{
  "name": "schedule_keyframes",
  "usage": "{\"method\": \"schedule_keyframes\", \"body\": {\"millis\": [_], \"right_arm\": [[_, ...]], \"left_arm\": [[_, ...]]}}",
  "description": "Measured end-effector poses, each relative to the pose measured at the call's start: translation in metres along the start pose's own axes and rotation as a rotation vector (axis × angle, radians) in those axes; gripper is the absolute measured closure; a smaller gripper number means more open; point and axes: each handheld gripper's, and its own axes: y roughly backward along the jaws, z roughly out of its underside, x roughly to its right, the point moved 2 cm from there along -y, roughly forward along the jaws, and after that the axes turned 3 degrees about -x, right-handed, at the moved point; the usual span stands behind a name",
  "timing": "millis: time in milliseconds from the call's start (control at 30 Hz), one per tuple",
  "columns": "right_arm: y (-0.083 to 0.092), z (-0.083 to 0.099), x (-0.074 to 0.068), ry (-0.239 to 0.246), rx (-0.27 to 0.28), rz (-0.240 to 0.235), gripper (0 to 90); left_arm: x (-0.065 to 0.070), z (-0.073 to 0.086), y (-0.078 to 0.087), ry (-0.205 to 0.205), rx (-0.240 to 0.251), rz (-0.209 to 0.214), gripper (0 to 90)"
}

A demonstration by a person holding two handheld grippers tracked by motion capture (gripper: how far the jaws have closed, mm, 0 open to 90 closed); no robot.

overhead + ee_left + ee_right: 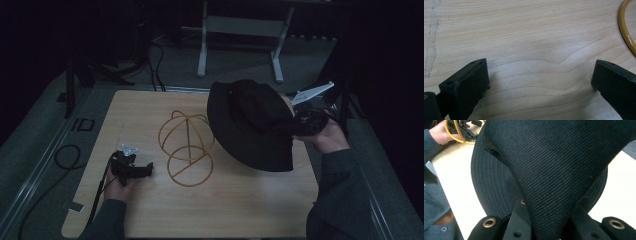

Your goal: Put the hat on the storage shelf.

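A: The right gripper, right of centre in the high view, has its jaws clamped on a black hat.

B: The wire stand sits lower left of the hat; the left gripper, jaws apart and empty, rests just beside it on the table.

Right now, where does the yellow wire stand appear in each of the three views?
High view: the yellow wire stand stands mid-table, just left of the black hat.
Left gripper view: an arc of its ring curves along the right edge.
Right gripper view: its wires show at top left, behind the hat.
Shared landmark: the pale wooden table.
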Motion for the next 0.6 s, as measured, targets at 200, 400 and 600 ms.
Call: {"method": "schedule_keyframes", "body": {"millis": [200,400,600], "right_arm": [[0.003,-0.005,-0.003,0.010,0.008,0.001,86.8],[0.007,-0.012,-0.007,0.029,-0.007,0.001,86.8],[0.013,-0.016,-0.009,0.043,-0.018,0.016,86.7]], "left_arm": [[0.000,0.000,0.000,-0.001,-0.001,0.000,1.5],[0.000,0.000,0.000,-0.002,-0.002,0.000,1.5],[0.000,0.000,0.000,-0.003,-0.002,0.000,1.6]]}}
